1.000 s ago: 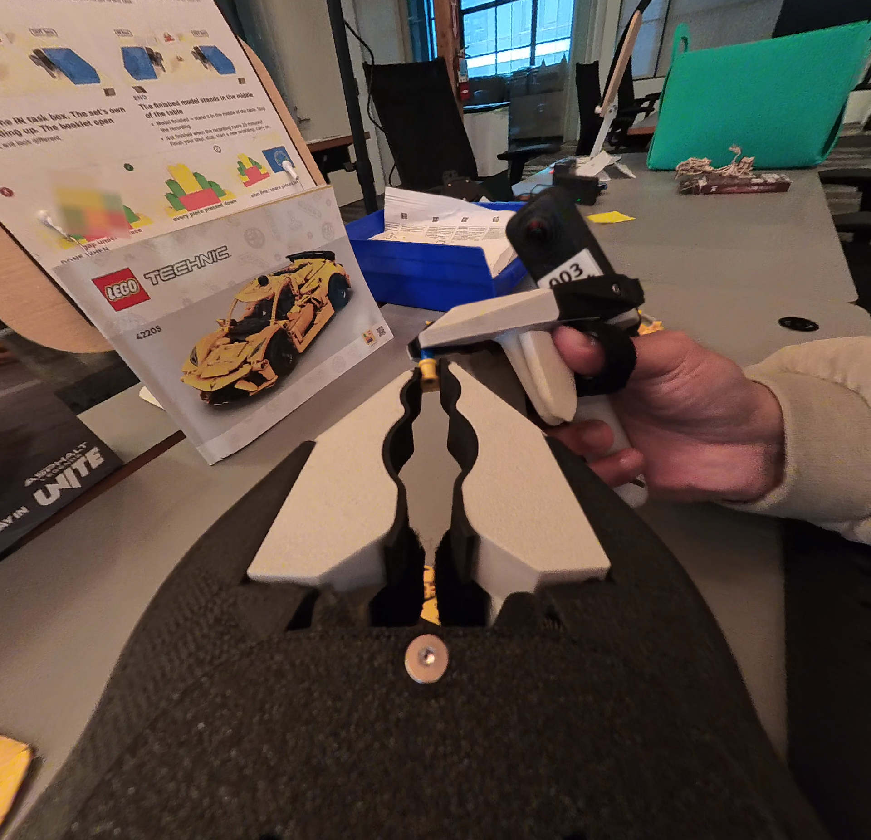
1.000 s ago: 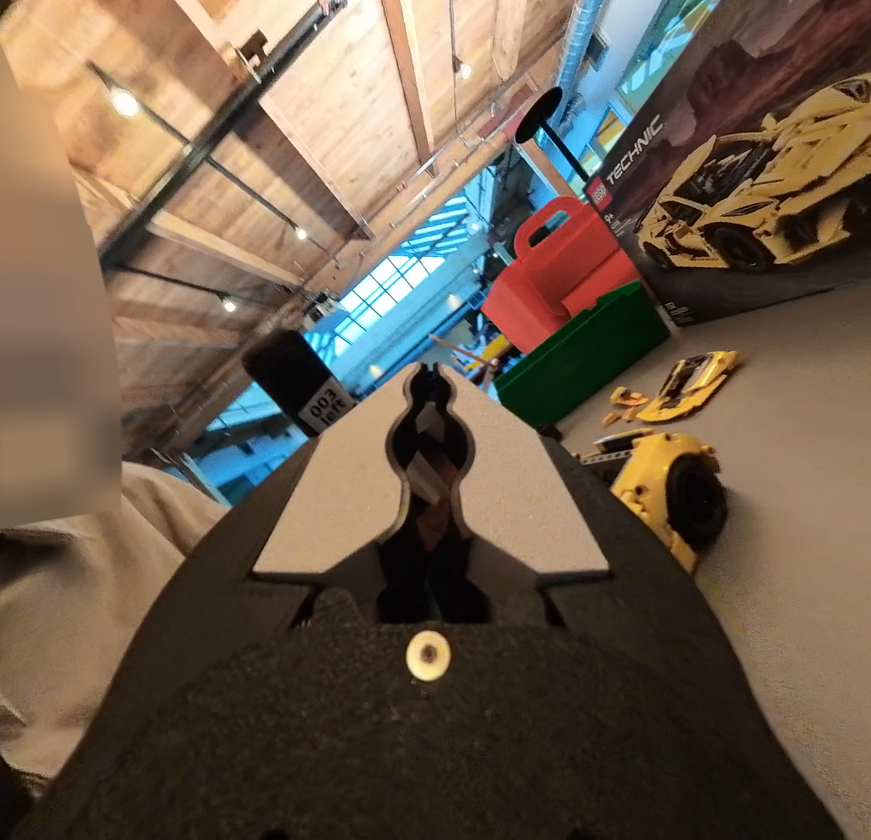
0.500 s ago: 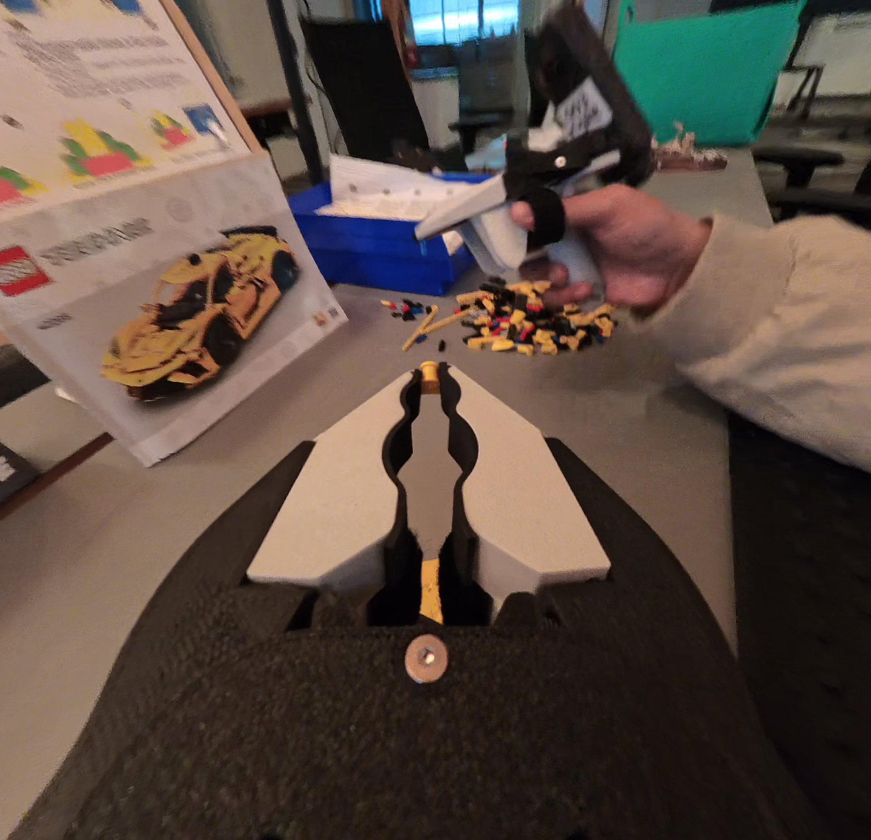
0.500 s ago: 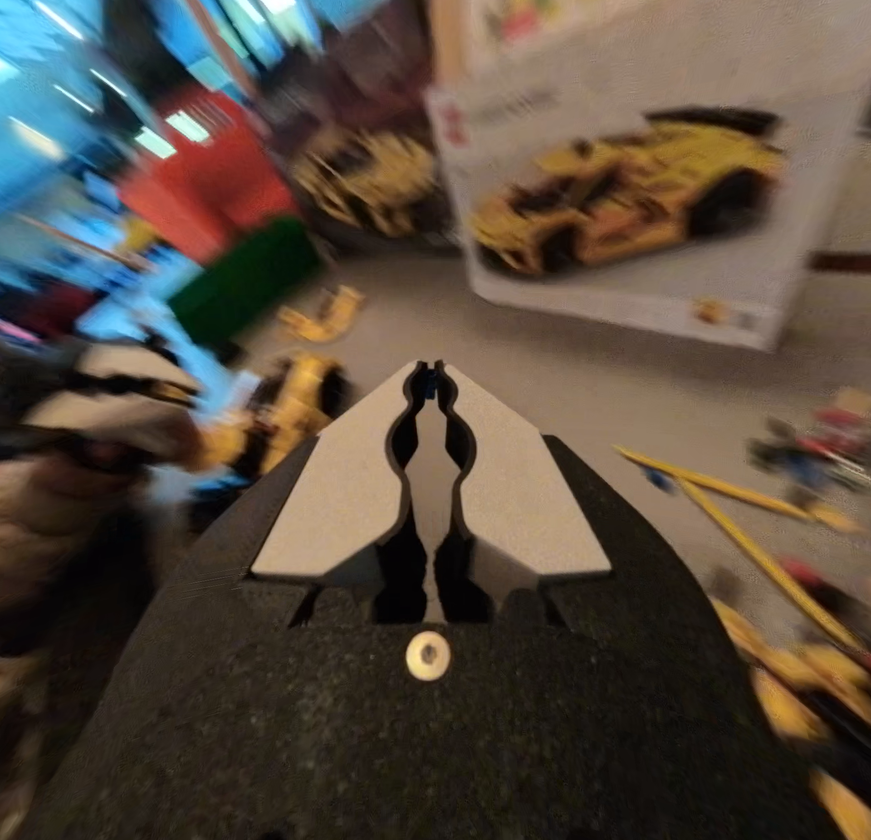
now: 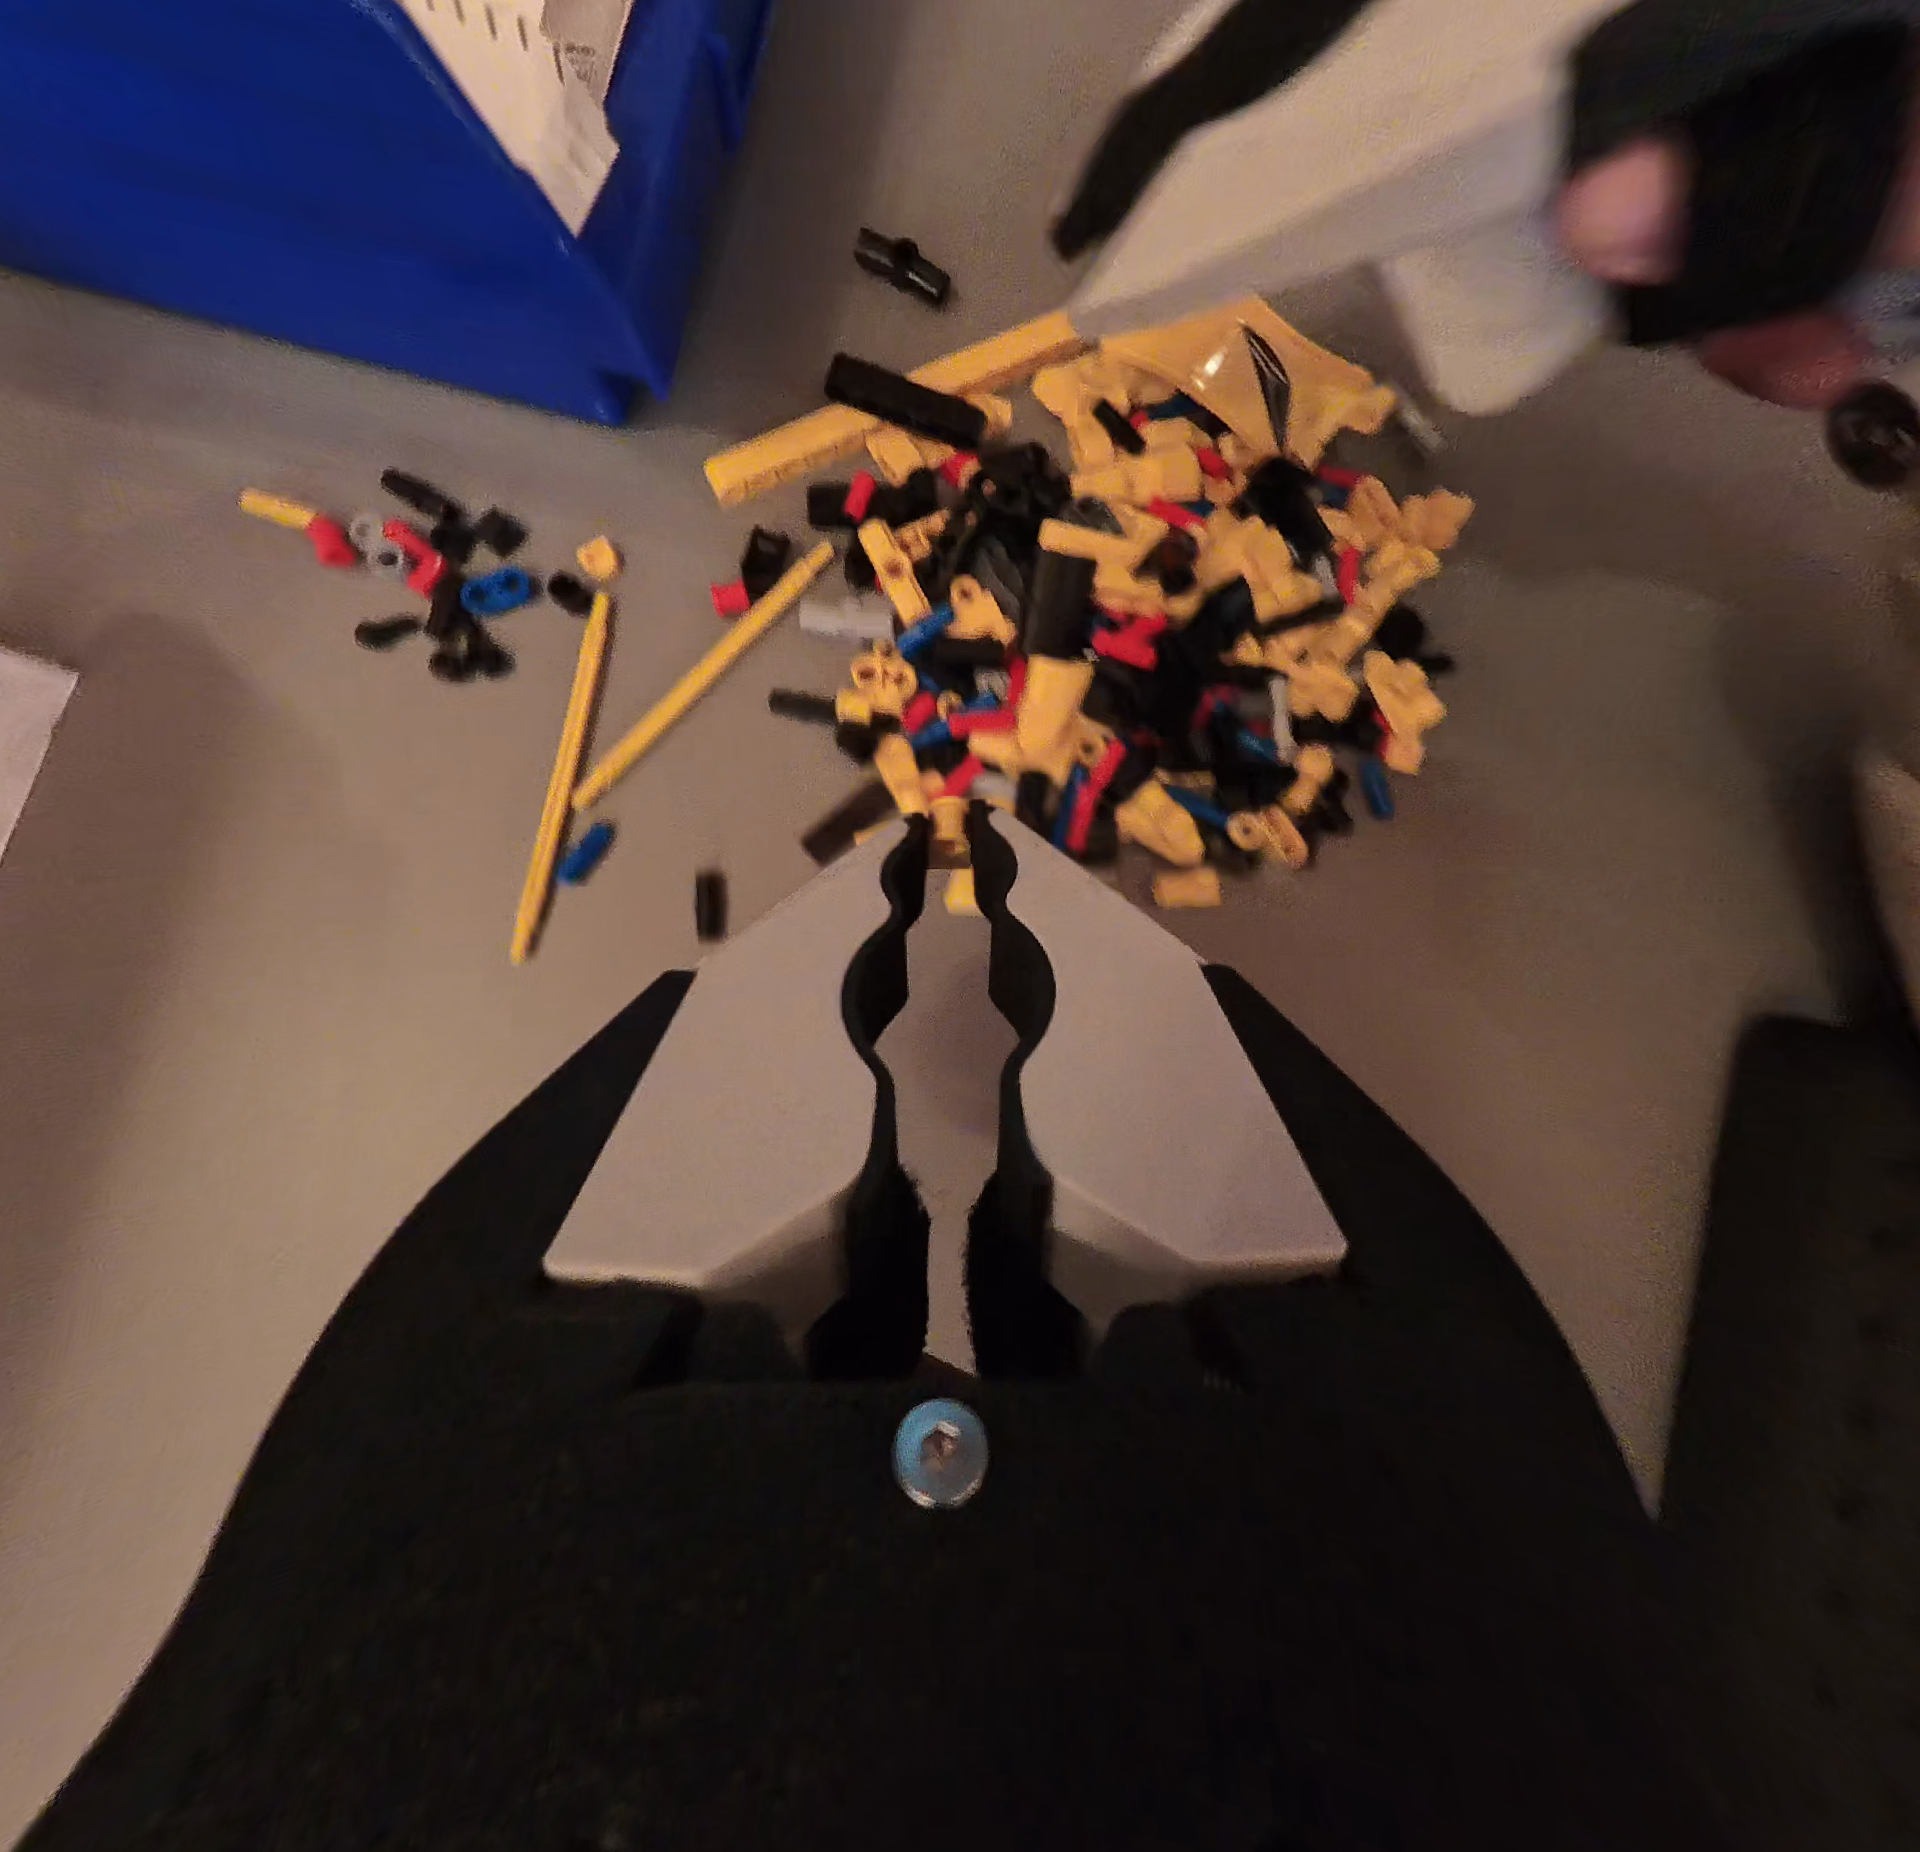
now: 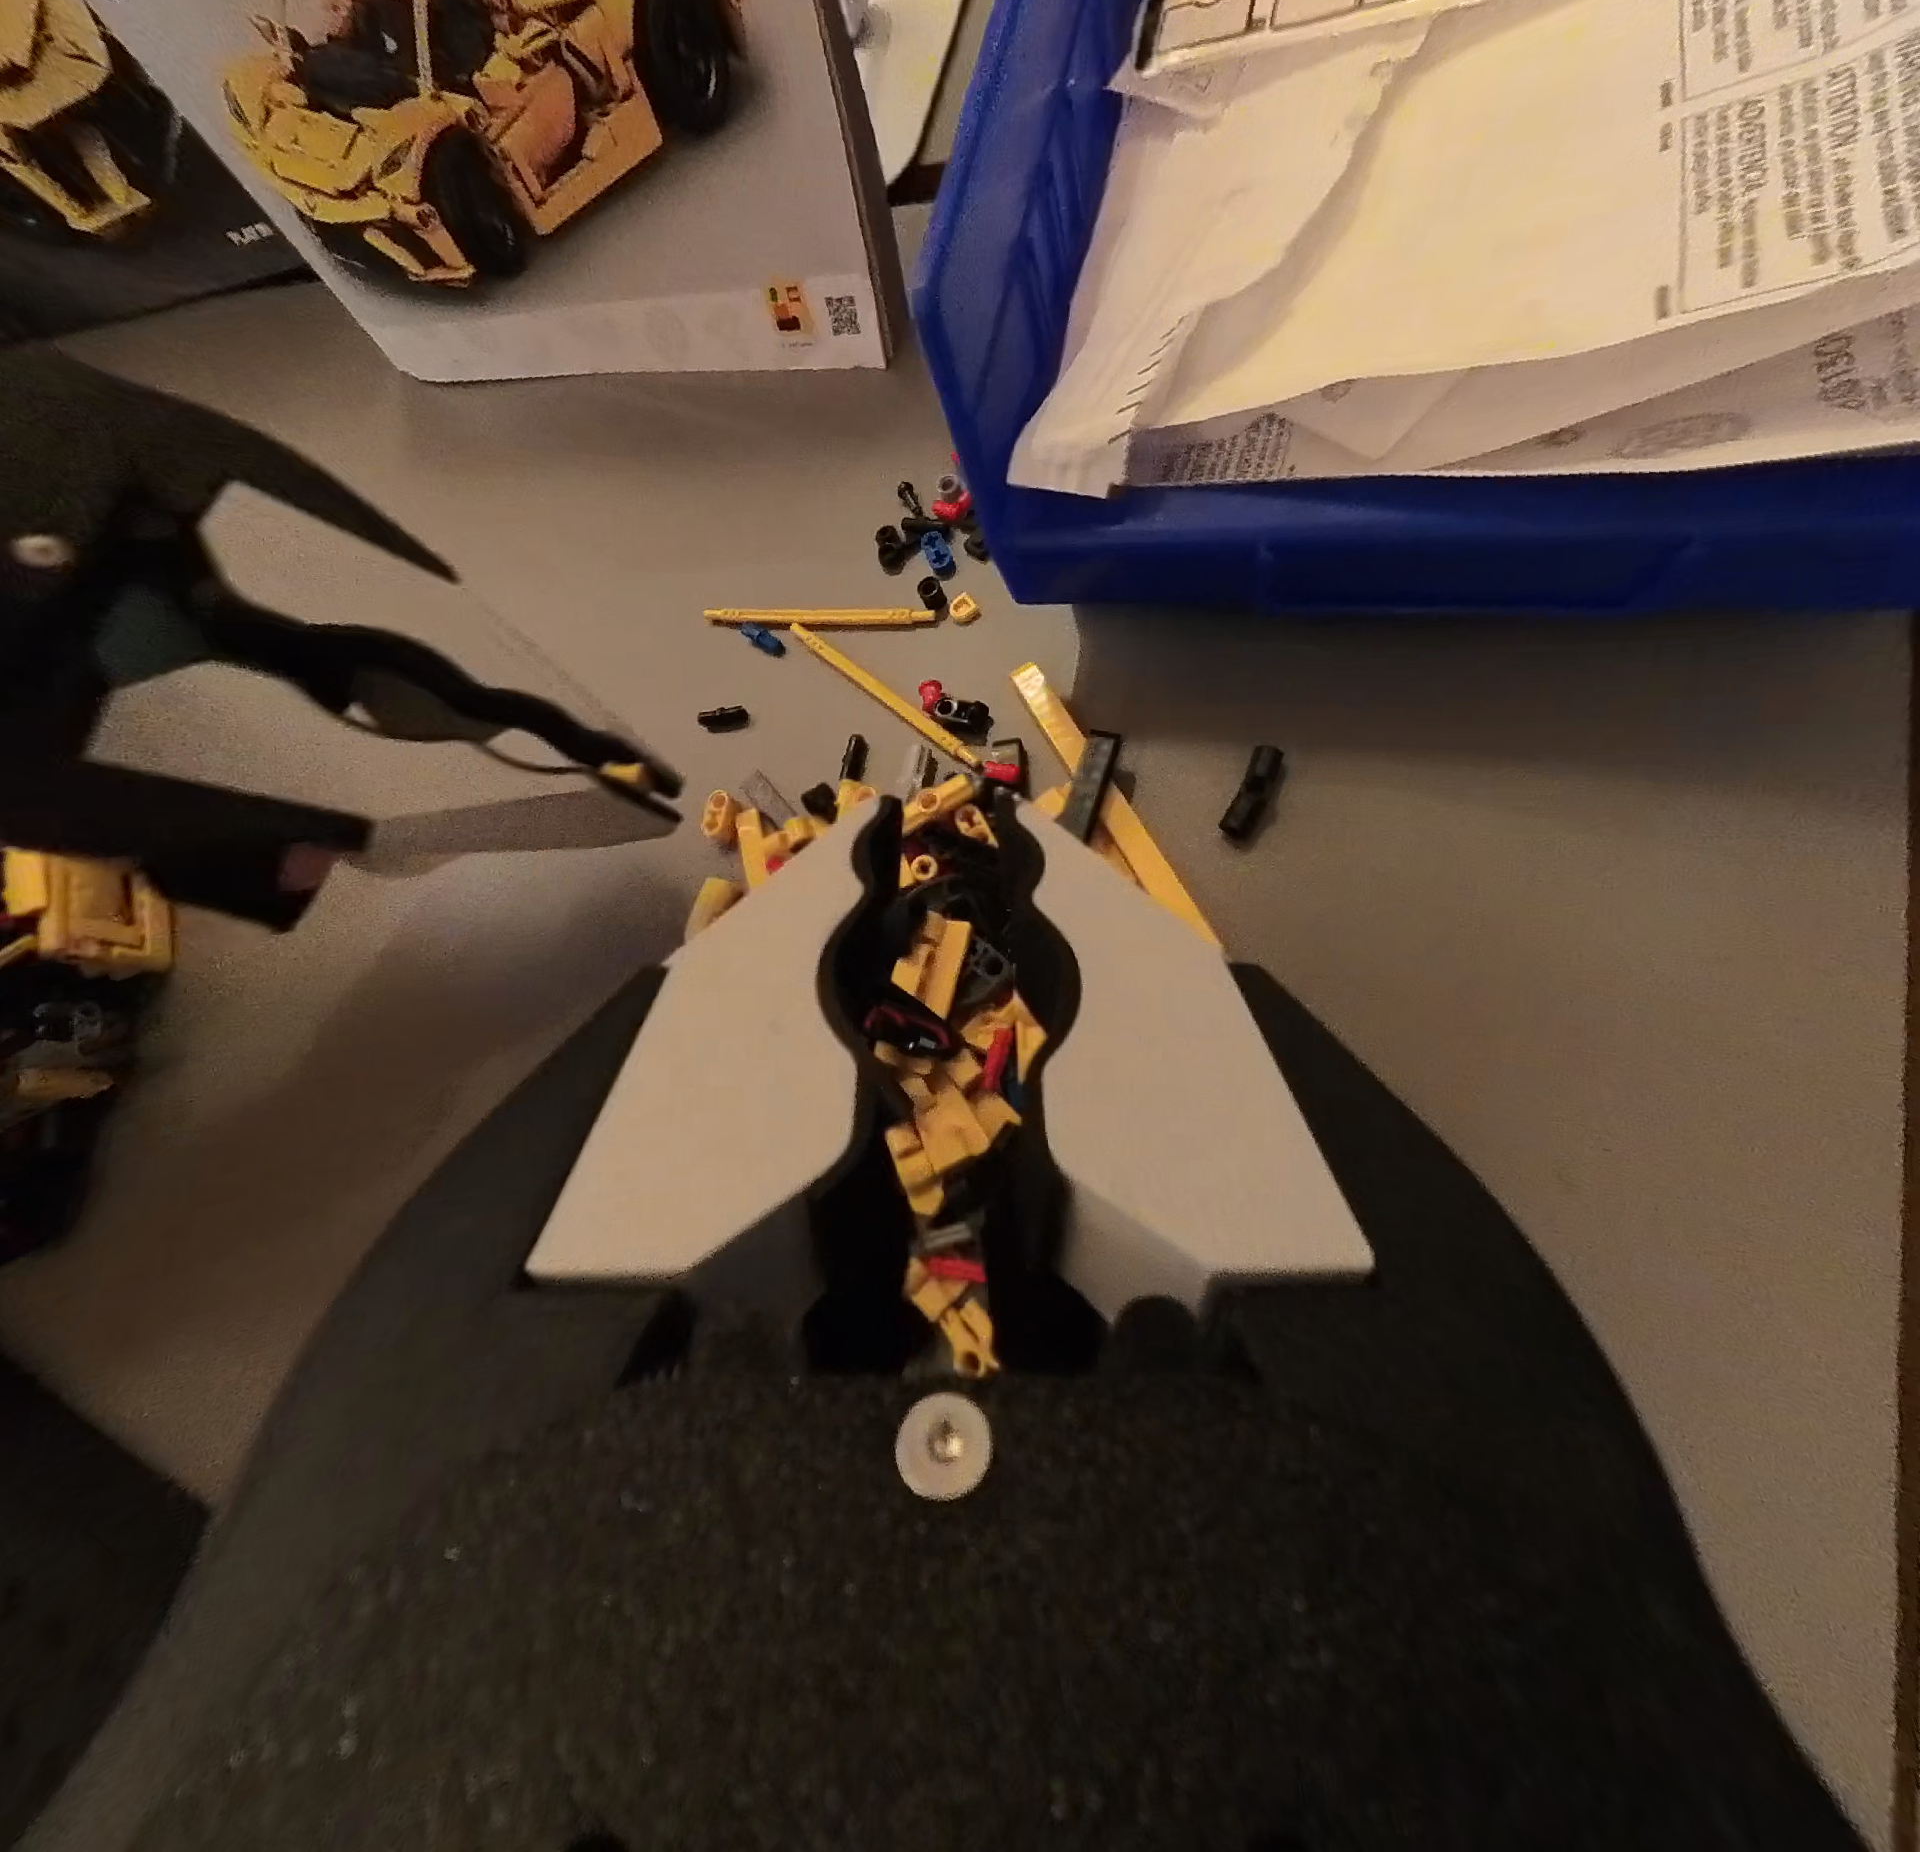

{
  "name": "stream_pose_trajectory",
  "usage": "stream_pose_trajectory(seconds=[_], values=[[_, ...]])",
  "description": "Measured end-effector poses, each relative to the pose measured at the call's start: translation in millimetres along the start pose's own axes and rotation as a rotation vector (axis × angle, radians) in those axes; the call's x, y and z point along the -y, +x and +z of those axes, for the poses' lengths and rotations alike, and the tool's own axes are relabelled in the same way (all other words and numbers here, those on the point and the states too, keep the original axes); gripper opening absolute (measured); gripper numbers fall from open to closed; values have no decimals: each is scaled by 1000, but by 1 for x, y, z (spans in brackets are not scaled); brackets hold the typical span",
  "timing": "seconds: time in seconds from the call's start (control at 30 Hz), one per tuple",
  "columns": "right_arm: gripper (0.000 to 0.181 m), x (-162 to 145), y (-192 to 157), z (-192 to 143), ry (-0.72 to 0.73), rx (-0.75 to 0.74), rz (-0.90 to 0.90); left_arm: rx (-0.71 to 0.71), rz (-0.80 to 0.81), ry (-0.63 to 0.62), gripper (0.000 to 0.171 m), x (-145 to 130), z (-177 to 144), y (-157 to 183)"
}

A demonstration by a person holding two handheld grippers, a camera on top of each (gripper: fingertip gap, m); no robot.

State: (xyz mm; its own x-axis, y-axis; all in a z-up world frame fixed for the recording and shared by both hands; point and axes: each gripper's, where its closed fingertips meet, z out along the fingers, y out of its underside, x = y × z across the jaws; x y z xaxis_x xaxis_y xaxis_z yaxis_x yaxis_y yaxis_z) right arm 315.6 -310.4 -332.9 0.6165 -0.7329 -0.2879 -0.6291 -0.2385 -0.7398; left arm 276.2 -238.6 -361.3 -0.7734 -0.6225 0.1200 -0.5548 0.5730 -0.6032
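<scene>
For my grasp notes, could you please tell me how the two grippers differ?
The left gripper is nearly closed, pinching a small yellow piece; the right gripper stands open and empty. The left gripper sits at the edge of the brick pile; the right gripper hangs directly over it. Both point at that pile.

Print shows on the papers [image 6: 1558,192] and the box [image 6: 582,192].

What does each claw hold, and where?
Left claw pinches a small yellow brick piece between its tips; which part is unclear. Right claw is open, holding nothing.
</scene>
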Motion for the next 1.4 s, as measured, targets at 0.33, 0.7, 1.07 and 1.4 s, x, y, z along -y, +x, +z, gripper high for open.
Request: stream_pose_trajectory(seconds=[0.33, 0.7, 1.07, 1.4], values=[[9, 25, 13, -39, 200, 33, 50, 34, -26, -15, 21, 23, 29, -25], [41, 13, -206, -15, 217, 528, -742, 234, -55, 377, 23, -92, -240, -43], [45, -59, -357, 67, -3, 973, -726, 555, -56, 603, 30, -255, -269, 2], [46, -61, -382, 81, -91, 1087, -673, 362, -138, 603, 28, -272, -250, -4]])
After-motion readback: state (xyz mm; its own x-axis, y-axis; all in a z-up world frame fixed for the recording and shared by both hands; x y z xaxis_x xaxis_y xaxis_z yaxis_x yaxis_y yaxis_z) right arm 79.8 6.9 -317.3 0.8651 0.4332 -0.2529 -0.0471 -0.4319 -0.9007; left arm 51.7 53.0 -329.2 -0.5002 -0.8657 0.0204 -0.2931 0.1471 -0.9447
